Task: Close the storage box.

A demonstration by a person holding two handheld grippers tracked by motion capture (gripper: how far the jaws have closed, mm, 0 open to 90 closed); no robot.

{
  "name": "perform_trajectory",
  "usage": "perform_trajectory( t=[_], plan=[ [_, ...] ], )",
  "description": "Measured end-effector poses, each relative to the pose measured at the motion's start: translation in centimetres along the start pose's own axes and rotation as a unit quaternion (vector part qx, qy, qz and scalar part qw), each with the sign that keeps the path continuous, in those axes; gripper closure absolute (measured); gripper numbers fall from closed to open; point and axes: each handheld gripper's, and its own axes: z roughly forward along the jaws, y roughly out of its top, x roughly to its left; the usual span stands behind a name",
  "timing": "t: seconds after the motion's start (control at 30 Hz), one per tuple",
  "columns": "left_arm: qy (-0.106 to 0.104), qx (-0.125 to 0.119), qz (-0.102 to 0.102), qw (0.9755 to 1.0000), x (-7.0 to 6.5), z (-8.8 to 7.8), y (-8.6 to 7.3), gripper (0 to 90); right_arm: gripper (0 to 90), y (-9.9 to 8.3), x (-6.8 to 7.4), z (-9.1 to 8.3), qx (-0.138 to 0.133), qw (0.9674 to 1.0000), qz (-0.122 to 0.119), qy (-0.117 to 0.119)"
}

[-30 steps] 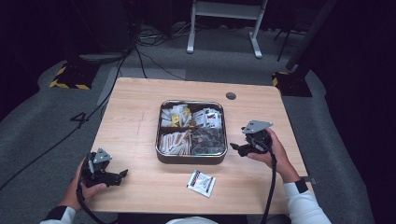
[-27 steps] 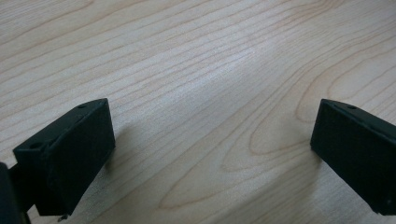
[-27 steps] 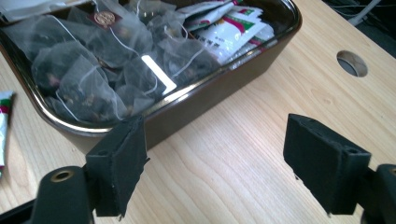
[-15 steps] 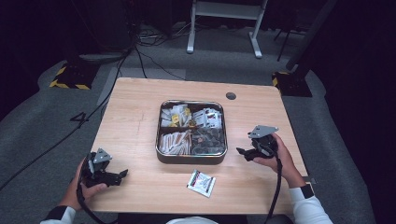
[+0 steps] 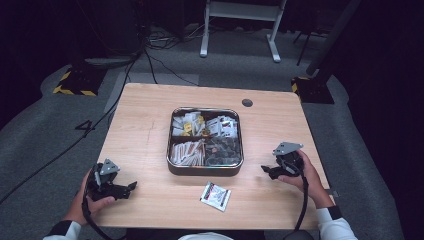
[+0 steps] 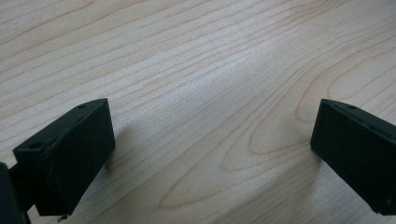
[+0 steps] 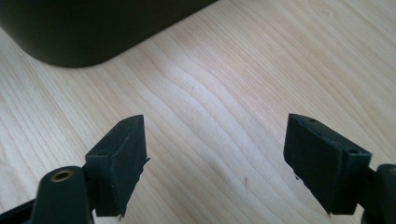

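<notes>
Pale wood-grain surface (image 5: 145, 130) on grey carpet, dark room behind. Left tool (image 5: 131, 186) rests near the front left corner, held in the person's left hand (image 5: 92, 202); in the left gripper view its jaws stand wide apart with bare wood between them, nothing held. Right tool (image 5: 265, 170) sits low over the surface near the right edge, in the right hand (image 5: 305, 175); in the right gripper view its jaws are also spread wide and empty, with the dark rounded corner of the metal tray (image 7: 93, 32) just ahead and to the left. White sachet (image 5: 215, 195) lies flat on the surface between the two tools, nearer the right one, just in front of the tray's front wall (image 5: 205, 170), not touching it. Beyond, the four-compartment tray holds assorted sachets. Small dark round grommet (image 5: 247, 103) farther back.
</notes>
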Motion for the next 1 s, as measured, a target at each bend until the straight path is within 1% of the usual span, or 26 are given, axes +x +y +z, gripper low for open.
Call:
perform_trajectory(
  t=[0.27,0.5,0.63,0.9,0.93,1.0],
  plan=[
    [0.000,0.000,0.000,1.0000,0.0,0.0,0.0,0.0,22.0,-2.1,-0.3,-0.5,-0.006,0.9999,0.012,-0.001],
    [0.000,0.000,0.000,1.0000,0.0,0.0,0.0,0.0,21.8,-3.4,-0.5,-0.8,-0.006,0.9997,0.022,-0.003],
    [0.000,0.000,0.000,1.0000,0.0,0.0,0.0,0.0,21.6,-4.3,-0.5,-0.9,-0.001,0.9998,0.020,-0.005],
    [0.001,0.001,0.001,1.0000,0.0,0.0,0.0,0.1,20.8,-6.0,-0.5,-1.3,0.000,0.9994,0.036,-0.006],
    [0.002,0.000,-0.001,1.0000,0.0,0.0,0.0,0.1,20.0,-6.2,-0.4,-1.3,-0.001,0.9993,0.036,-0.009],
    [0.004,0.000,-0.002,1.0000,-0.1,-0.1,0.0,0.2,19.5,-6.8,-0.4,-1.5,-0.009,0.9988,0.047,-0.011]
  ],
)
